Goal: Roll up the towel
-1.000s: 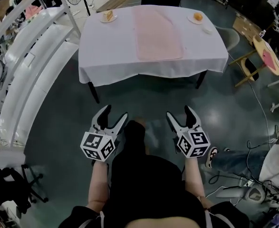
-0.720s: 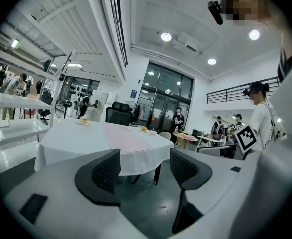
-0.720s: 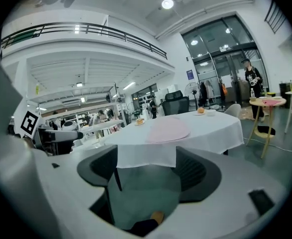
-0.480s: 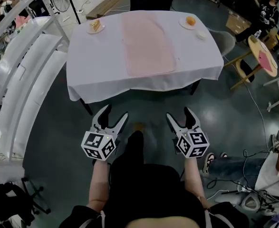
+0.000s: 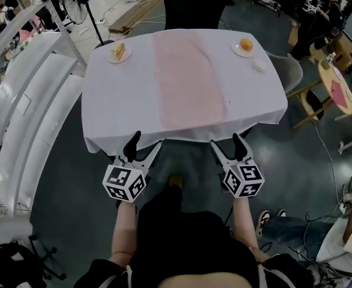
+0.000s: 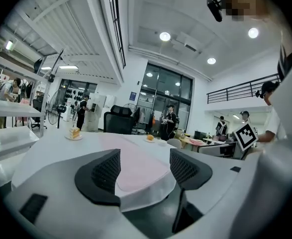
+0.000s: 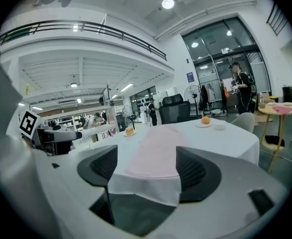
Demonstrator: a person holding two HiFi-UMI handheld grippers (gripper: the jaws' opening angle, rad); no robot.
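At the bottom of the head view, the person's dark-clothed torso (image 5: pixel 181 239) fills the frame, with both forearms reaching upward into the picture. The left gripper (image 5: pixel 144 146) sits at lower centre-left with its jaws spread, and its own view shows only open air between them. The right gripper (image 5: pixel 228 144) sits at lower centre-right, level with the left one, its jaws likewise spread with nothing between them. Both grippers' tips lie just at the near edge of the surface (image 5: pixel 122 95), which is draped in a white cloth that hangs over its sides.

The pink towel (image 5: pixel 187 80) lies flat and unrolled down the middle of the surface, its long side running from the near edge toward the far edge, in the centre of the frame.

Toward the upper left, a plate with a slice of cake (image 5: pixel 119 51) stands near the far-left corner. Toward the upper right, a plate with an orange (image 5: pixel 245 45) stands near the far-right corner. A black chair (image 5: pixel 193 5) stands beyond the far edge, at top centre.
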